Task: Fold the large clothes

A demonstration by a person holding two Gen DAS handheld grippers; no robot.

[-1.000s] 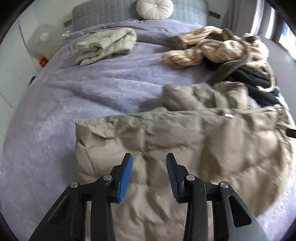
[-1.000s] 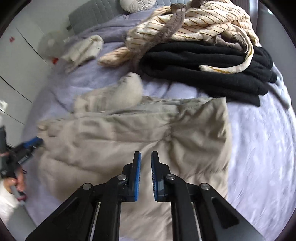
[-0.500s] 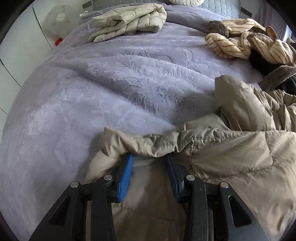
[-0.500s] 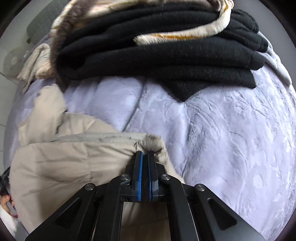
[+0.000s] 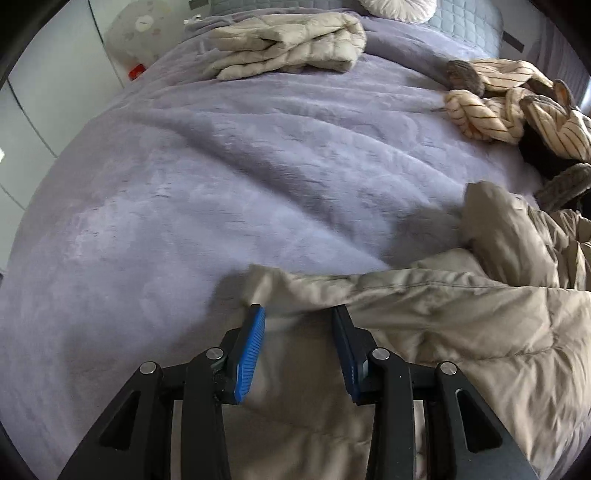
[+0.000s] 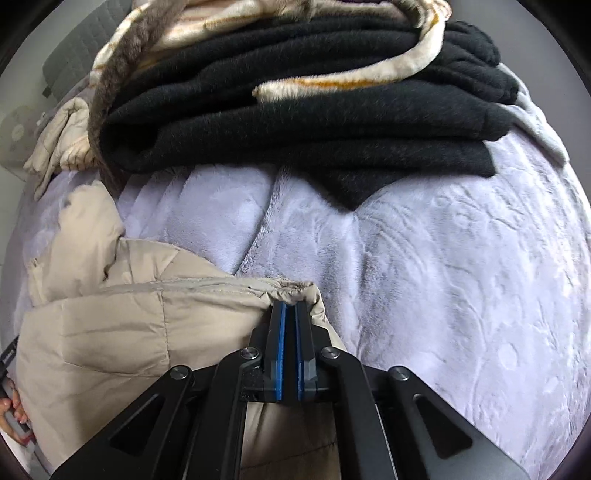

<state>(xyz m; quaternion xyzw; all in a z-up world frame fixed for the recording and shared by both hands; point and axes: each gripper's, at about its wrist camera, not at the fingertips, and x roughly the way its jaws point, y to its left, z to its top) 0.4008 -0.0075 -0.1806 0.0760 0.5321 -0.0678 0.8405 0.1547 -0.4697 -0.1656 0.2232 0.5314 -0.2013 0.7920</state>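
Note:
A beige puffer jacket [image 5: 461, 321] lies folded on the lilac bedspread [image 5: 221, 184]. My left gripper [image 5: 299, 314] is open, its blue-padded jaws straddling the jacket's far left edge, not closed on it. In the right wrist view the jacket [image 6: 122, 325] fills the lower left. My right gripper [image 6: 290, 306] is shut on the jacket's far right corner, the fabric bunched at the fingertips. A jacket sleeve [image 6: 85, 229] sticks out beyond the folded body.
A folded cream puffer jacket [image 5: 291, 44] lies at the head of the bed. A striped cream garment [image 5: 517, 110] and a black fleece pile [image 6: 314, 122] lie on the right side. A round cushion [image 5: 399, 5] sits by the headboard. A white fan [image 5: 136, 33] stands left.
Both grippers moved forward to the jacket's far edge. The right gripper closed on the far right corner. The left gripper stays open at the far left edge.

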